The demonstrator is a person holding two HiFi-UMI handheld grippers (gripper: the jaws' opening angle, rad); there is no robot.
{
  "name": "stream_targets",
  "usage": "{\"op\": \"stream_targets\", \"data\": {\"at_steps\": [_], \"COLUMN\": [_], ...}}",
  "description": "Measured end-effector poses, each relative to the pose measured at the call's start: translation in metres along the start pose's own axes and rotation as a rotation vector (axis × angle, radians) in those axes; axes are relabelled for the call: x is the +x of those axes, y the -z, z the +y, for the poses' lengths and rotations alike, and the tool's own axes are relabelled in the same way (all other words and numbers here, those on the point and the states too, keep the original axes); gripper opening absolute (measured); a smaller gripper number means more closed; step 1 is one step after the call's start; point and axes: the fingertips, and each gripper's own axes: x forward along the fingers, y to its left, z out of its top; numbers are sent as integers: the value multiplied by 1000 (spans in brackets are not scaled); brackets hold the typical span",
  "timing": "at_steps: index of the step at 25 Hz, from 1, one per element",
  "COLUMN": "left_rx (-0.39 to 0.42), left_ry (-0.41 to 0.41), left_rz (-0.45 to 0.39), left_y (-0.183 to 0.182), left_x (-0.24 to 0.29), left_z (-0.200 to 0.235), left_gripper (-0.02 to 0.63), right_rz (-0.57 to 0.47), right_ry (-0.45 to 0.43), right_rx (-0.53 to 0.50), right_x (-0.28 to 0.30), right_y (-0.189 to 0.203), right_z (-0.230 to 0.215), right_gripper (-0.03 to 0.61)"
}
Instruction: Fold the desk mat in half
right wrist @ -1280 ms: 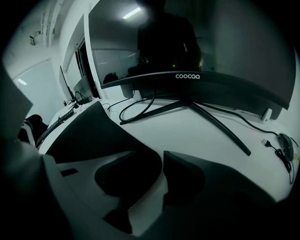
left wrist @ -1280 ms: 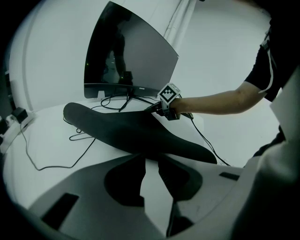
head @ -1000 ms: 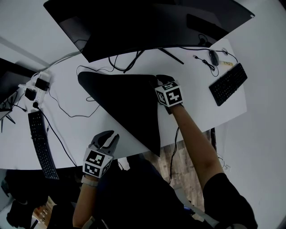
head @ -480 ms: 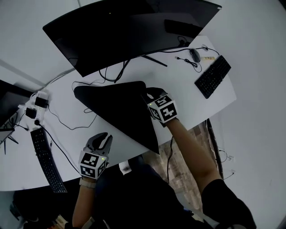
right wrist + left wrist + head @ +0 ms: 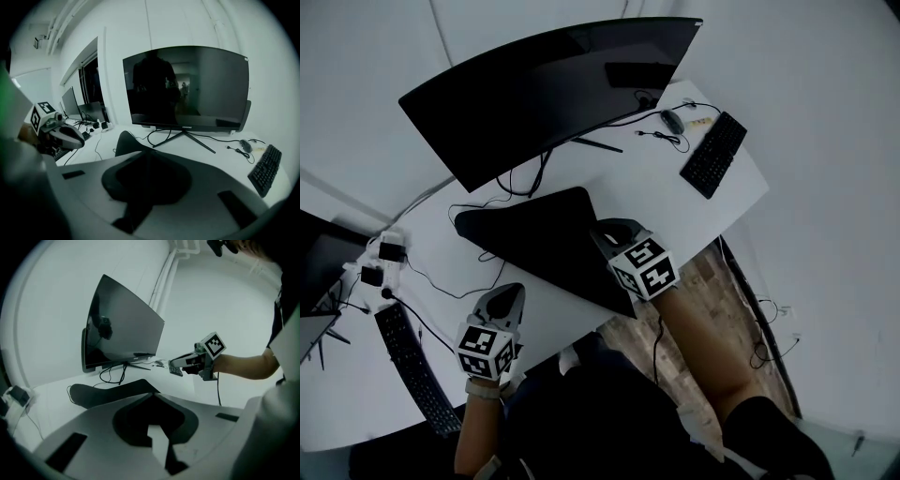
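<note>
**A:** Head view first. Where is the desk mat (image 5: 539, 234)?

**B:** It lies on the desk (image 5: 675, 202) just in front of the monitor (image 5: 544, 84), doubled into a dark wedge, and nothing holds it. The right gripper (image 5: 602, 231) hangs over its right edge. Its jaws have just been closing and are together on nothing. The left gripper (image 5: 508, 292) is farther from the monitor, tips together and also empty.

**A:** And the left gripper view?

**B:** The tips meet with nothing between them. Cables (image 5: 112, 374) drop from the monitor and land just behind the mat. A sweep toward the monitor could snag them, I think.

**A:** The right gripper view?

**B:** The jaws are closed above the mat, in front of the monitor. With no grip on it, the upper layer may spring back or slide. The fold also looks diagonal, so pressing it flat now might crease it crooked.
</note>
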Motion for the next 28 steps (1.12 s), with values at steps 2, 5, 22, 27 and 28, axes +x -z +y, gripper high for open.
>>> {"op": "stream_targets", "data": {"at_steps": [2,5,22,27,28], "left_rx": [8,17,154,225,232], "left_ry": [23,56,156,190,193], "left_rz": [-24,-69,-251,-264,-264], "left_y": [-12,-29,-104,-105,-104], "left_x": [-6,-15,-76,-81,-82], "left_z": [-3,-9,-50,-61,-62], "left_gripper": [9,9,9,11,11], "right_rz": [-21,-63,-292,-313,-311], "right_ry": [15,39,244,283,285], "right_rx": [16,40,185,157,151], "right_x": [-19,-46,-172,-191,-194], "right_y": [-5,-14,-24,-26,-27], "right_z": [12,30,94,108,111], "right_gripper": [40,38,40,40,40]}}
